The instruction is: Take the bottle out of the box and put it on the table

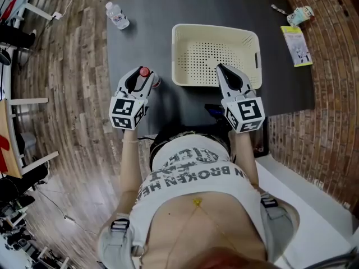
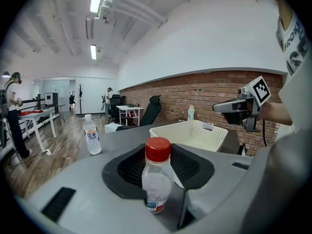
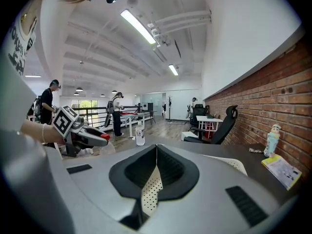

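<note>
Clear red-capped plastic bottle (image 2: 157,179) stands upright, clamped between the left gripper's (image 1: 147,78) jaws.
Right gripper (image 3: 155,149) pinched closed, empty, above cream perforated basket (image 1: 215,29).

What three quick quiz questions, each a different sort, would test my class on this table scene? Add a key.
1. True or false: the red-capped bottle stands inside the basket.
2. Which gripper has that bottle between its jaws? A left gripper, B right gripper, C neither.
3. Fill in: the other bottle stands near the table's far ____ corner.
Key: 1 false; 2 A; 3 left.
</note>
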